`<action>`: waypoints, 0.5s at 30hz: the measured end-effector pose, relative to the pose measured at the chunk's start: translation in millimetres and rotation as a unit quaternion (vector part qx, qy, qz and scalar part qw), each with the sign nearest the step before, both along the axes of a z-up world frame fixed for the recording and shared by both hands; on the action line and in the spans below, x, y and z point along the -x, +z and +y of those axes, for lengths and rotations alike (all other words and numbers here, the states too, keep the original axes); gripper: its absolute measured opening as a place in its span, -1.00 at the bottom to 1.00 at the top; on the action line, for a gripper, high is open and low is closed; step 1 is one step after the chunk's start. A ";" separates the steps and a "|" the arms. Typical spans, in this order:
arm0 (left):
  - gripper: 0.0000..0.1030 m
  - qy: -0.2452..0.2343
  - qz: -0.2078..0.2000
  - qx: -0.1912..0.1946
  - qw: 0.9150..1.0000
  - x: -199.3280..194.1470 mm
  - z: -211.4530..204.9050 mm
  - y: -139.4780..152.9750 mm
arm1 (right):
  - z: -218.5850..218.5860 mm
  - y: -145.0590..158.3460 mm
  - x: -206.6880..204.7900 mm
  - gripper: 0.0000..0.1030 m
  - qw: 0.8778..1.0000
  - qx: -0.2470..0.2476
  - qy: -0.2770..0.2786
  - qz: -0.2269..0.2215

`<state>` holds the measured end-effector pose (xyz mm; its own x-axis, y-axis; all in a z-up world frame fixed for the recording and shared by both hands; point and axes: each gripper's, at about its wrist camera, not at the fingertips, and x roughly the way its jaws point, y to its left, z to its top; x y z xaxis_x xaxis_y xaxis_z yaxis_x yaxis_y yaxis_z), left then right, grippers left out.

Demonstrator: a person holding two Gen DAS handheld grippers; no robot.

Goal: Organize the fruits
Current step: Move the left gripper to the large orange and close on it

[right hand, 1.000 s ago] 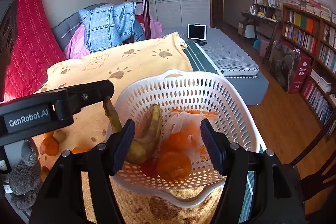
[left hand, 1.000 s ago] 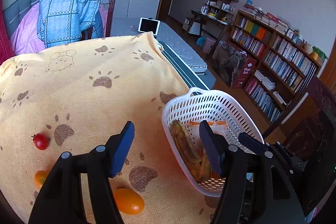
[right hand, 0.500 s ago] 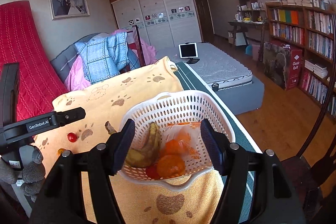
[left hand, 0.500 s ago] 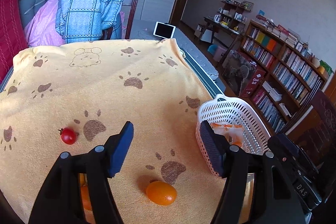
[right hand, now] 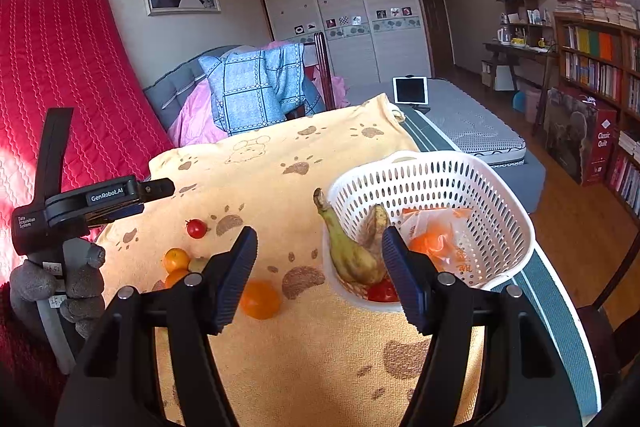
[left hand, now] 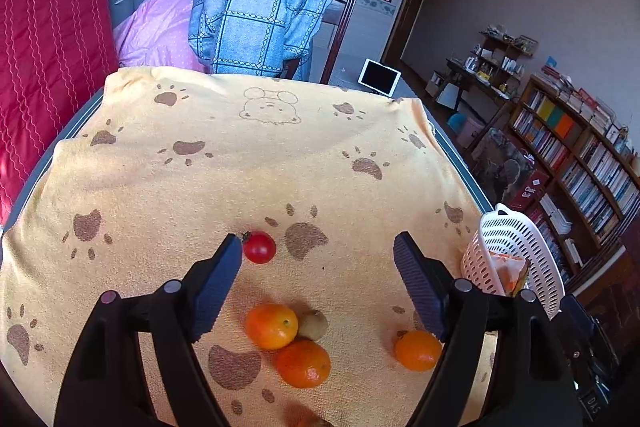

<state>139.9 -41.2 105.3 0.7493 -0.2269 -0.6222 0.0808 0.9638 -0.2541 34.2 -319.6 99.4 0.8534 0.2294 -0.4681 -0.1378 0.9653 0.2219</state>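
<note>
Left gripper [left hand: 318,251] spread wide, empty, hovering over the tabletop [left hand: 200,187] with its yellow paw-print towel. Just ahead of the left fingertip, a cherry tomato [left hand: 259,247], near it but apart. Between the fingers and closer in: two oranges [left hand: 271,325] touching each other, a small brownish fruit [left hand: 313,324] tucked against them. By the right finger, a lone orange [left hand: 417,349], partly hidden behind the finger. Beyond that finger, at the towel's right edge, a white basket [left hand: 516,239]. Ahead of the tomato, a broad bare stretch of towel running to the far edge.

Right gripper [right hand: 316,251] likewise parted, holding nothing. Just beyond its right fingertip, the basket [right hand: 440,163], with a banana [right hand: 352,255], a tomato and a bag of orange fruit inside; banana stem poking over the near-left rim. Basket close to the tabletop's right edge, floor below. Behind the left finger, the lone orange [right hand: 260,299]; farther left, the fruit cluster and cherry tomato [right hand: 196,228].
</note>
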 end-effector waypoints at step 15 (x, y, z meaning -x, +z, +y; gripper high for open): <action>0.51 0.010 0.040 -0.022 0.999 1.6 24.0 -38.5 | 56.7 -27.2 -0.7 0.29 0.997 0.014 0.066 0.042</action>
<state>138.3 -17.2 66.9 0.7014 -0.1838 -0.6887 0.0424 0.9752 -0.2171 34.9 -262.9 72.2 0.7745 0.3229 -0.5440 -0.2458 0.9459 0.2116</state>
